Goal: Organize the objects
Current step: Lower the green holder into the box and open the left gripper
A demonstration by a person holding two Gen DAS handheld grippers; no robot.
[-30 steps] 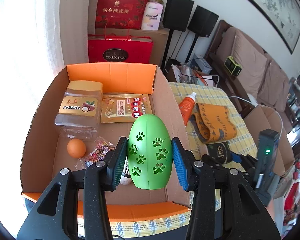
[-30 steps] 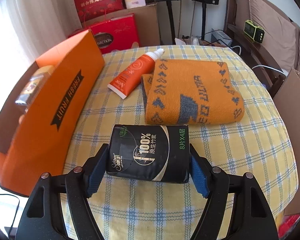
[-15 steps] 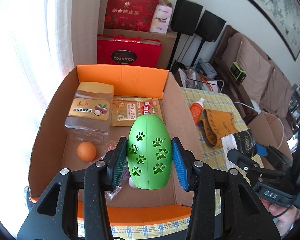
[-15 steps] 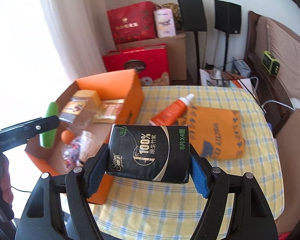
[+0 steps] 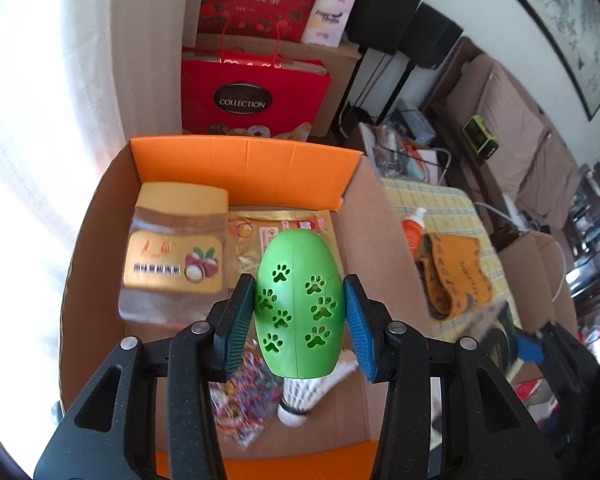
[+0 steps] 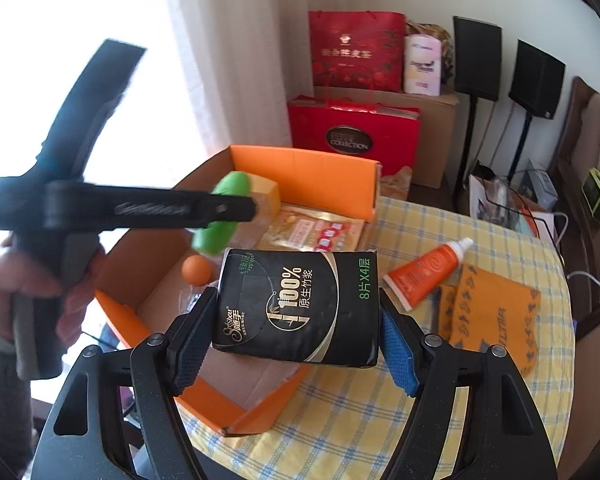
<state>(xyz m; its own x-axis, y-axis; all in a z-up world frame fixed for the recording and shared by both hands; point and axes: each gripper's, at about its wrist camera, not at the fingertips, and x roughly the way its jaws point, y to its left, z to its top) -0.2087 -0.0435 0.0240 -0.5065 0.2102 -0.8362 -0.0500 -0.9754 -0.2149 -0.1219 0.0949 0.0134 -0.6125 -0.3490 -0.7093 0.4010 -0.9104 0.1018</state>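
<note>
Left gripper [image 5: 300, 316]: fingers clamped on the green egg-shaped toy [image 5: 300, 304], mid-frame, held above the open cardboard box [image 5: 244, 160].
Right gripper [image 6: 296, 336]: fingers clamped on the black tissue pack [image 6: 300, 304], lower centre, over the box's near right corner.
Box contents: gold pouch [image 5: 172, 264], orange ball [image 6: 196, 270], shuttlecock [image 5: 300, 396].
Counter [image 6: 380, 420]: orange tube [image 6: 424, 272] and orange cloth [image 6: 492, 312] at right.

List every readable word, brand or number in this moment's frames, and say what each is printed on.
"COLLECTION": red gift box behind the cardboard box.
"100%" and "8片X4层": black tissue pack held in the right gripper.
"ULTRA": orange knitted cloth on the table.
Gold Chinese characters on the red gift bag, and the print on the yellow snack pouch and gold packet: too blurred to read.
</note>
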